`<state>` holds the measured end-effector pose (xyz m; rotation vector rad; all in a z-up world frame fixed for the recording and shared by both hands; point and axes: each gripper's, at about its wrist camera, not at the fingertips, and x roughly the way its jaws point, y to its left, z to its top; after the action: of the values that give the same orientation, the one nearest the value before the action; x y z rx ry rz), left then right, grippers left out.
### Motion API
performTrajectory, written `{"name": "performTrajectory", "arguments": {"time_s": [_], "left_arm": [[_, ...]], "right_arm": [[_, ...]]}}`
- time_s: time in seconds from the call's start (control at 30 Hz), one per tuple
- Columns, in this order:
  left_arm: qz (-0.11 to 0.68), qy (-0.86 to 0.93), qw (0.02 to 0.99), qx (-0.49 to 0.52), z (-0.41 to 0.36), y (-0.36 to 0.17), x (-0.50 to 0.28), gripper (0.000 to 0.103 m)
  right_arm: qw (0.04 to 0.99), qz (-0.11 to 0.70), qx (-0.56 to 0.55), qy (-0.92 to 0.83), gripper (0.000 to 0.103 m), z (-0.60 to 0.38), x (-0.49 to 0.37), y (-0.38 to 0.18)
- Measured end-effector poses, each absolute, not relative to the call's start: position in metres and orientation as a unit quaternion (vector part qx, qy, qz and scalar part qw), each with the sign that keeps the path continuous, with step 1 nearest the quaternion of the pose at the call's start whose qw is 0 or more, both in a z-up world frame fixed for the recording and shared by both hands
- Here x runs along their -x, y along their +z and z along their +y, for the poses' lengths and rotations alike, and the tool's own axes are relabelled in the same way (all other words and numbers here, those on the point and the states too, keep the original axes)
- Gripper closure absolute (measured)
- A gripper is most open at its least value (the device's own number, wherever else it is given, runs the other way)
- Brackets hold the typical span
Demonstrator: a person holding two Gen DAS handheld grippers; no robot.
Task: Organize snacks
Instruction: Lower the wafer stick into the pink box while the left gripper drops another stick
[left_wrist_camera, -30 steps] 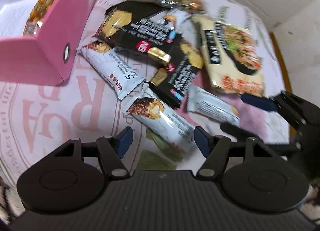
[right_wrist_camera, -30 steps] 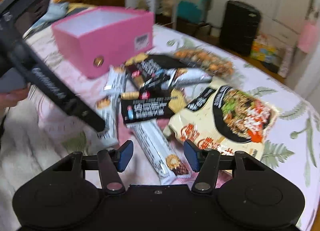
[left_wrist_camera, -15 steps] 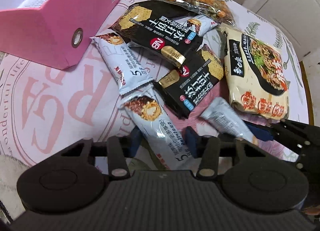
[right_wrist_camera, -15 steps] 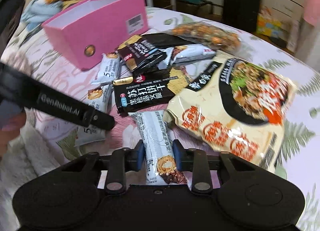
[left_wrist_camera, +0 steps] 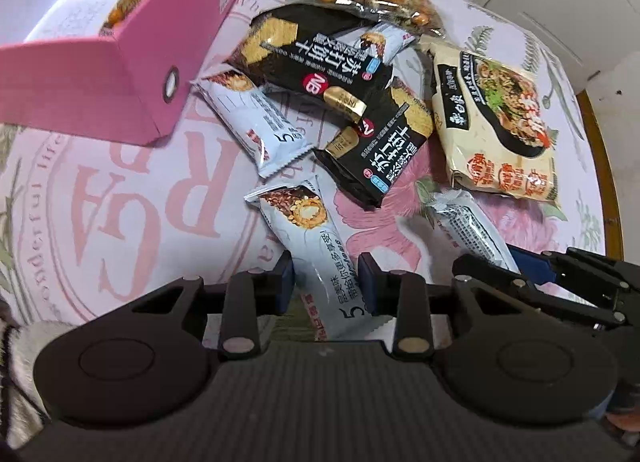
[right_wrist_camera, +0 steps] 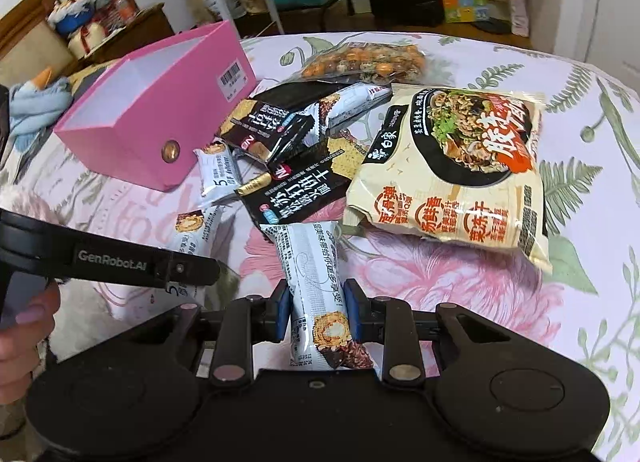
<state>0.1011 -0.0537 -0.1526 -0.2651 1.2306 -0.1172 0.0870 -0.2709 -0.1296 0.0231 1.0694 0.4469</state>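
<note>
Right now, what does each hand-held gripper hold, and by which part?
Left hand-held gripper: a white snack bar, gripped near its lower end. Right hand-held gripper: another white snack bar, near its picture end.

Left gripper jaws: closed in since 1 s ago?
Yes. Left gripper jaws, then wide apart, now pinch the white wrapped snack bar lying on the floral tablecloth.
</note>
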Motion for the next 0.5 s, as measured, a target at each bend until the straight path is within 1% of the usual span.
{"name": "performTrajectory", "arguments": {"time_s": [0.13, 0.37, 0.5], "left_arm": [[0.572, -0.071, 0.809, 0.116, -0.043, -0.139, -0.095, 0.07], [0.596, -0.104, 0.788, 0.112, -0.017, -0.121, -0.083, 0.07], [0.596, -0.12, 0.785, 0.119, 0.006, -0.105, -0.07, 0.07]], "right_arm": [[0.834, 0.511, -0.013, 0.208, 0.07, -0.265, -0.077, -0.12], [0.811, 0.539, -0.026, 0.227, 0.07, -0.248, -0.067, -0.098], [0.801, 0.544, 0.002, 0.249, 0.07, -0.226, -0.063, -0.072]]}}
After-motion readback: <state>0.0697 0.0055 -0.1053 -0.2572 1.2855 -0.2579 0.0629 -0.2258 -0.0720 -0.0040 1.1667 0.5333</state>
